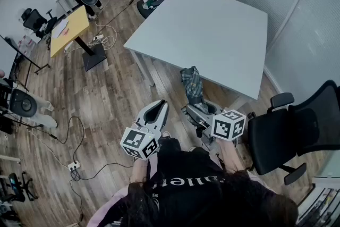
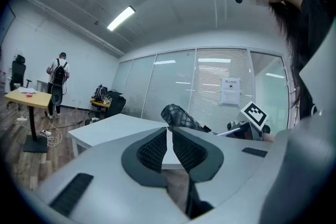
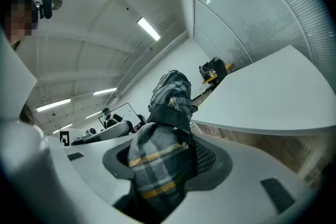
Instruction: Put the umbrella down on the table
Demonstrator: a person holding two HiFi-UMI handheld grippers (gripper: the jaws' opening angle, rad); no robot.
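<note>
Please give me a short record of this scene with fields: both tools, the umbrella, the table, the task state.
left tool: jaws together, nothing between them
right tool: closed on the folded plaid umbrella
umbrella place: in the air, near the table's front edge
table: white, ahead of both tools
task state: umbrella not yet put down

Folded plaid umbrella [image 1: 192, 86], grey with yellow stripes, held tilted off the white tabletop [image 1: 212, 34], at its 6 o'clock edge.
</note>
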